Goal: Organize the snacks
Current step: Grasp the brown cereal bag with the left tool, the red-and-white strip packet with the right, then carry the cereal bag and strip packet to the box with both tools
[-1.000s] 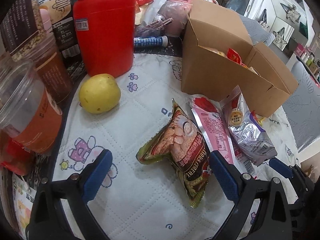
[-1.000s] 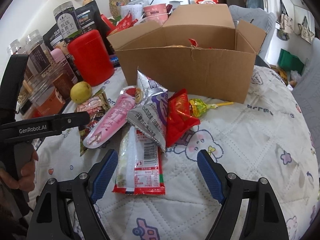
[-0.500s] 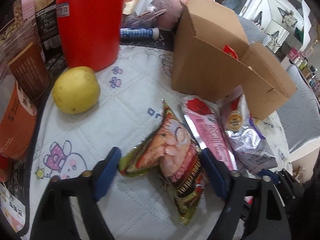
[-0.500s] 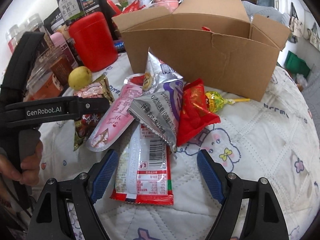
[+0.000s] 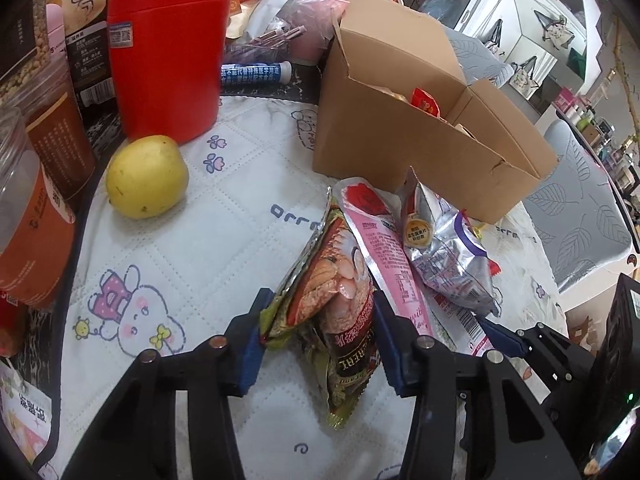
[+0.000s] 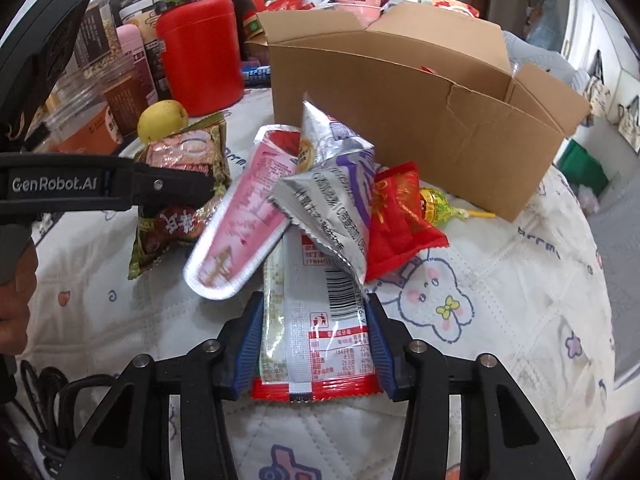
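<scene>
- One green snack bag (image 5: 340, 320) is pinched between the closing jaws of the left gripper (image 5: 318, 338) on the bench (image 5: 192, 240).
- One red-edged packet (image 6: 316, 344) is squeezed by the closing right gripper (image 6: 314, 344).
- One brown box (image 6: 420, 120) is seen behind three more packets.
- One yellow fruit (image 5: 146, 176) is left beside one red tub (image 5: 168, 48).

Snack packets piled before the box

The cereal packet (image 5: 340, 312) lies between the left fingers (image 5: 252, 344); the cardboard box (image 5: 420, 128) stands beyond, the fruit (image 5: 146, 176) farther left.
</scene>
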Tool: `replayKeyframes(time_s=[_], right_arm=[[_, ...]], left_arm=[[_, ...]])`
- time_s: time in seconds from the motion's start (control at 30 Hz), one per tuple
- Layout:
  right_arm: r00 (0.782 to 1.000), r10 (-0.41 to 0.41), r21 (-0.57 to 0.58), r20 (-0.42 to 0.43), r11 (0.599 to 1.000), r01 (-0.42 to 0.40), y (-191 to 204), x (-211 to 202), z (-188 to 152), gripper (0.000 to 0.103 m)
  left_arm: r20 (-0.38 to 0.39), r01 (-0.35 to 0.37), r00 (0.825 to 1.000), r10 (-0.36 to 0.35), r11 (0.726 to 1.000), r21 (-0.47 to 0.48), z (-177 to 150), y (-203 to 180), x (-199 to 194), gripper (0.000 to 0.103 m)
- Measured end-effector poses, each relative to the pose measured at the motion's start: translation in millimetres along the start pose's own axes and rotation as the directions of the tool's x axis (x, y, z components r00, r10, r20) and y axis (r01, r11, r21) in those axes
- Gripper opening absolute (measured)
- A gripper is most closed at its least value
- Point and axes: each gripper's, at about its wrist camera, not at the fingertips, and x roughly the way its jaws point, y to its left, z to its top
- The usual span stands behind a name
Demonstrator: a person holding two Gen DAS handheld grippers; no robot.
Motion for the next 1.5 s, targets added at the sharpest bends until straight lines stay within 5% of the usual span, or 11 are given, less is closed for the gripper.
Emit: replayKeyframes(time_s=[0.77,0.93,1.13,1.2,1.5], right_arm=[[0.999,0.034,0.067,-0.006,0.997,-0.033,-11.2,-59.5,-65.1,0.047],[1.0,0.007,0.062,-0.015,0.998,-0.006,-14.4,-58.6,-68.2,0.048],[1.0,0.021,0.067,-0.01,0.998,-0.021,-16.5,-53.1,-67.1,0.057],[1.0,0.023,0.062,-0.009,0.998,-0.023,-16.4,-51.4,-64.6,0.057],[0.999,0.04,0.053,-0.022,0.998,-0.039,-15.8,-41.3,-54.2,0.078]], left_arm=[[-0.058,-0.001,0.998,0.008,0.992,0.129,-59.0,-37.2,-39.4,0.045],[-0.096,-0.062,0.992,0.081,0.981,0.186,-60.9,-45.8,-25.3,0.056],[-0.16,-0.04,0.984,0.078,0.973,0.226,-61.1,-50.0,-2.6,0.067],[-0.153,-0.049,0.984,0.09,0.966,0.253,-61.4,-53.6,1.0,0.075],[-0.123,-0.093,0.982,0.14,0.939,0.331,-63.0,-59.5,9.0,0.084]])
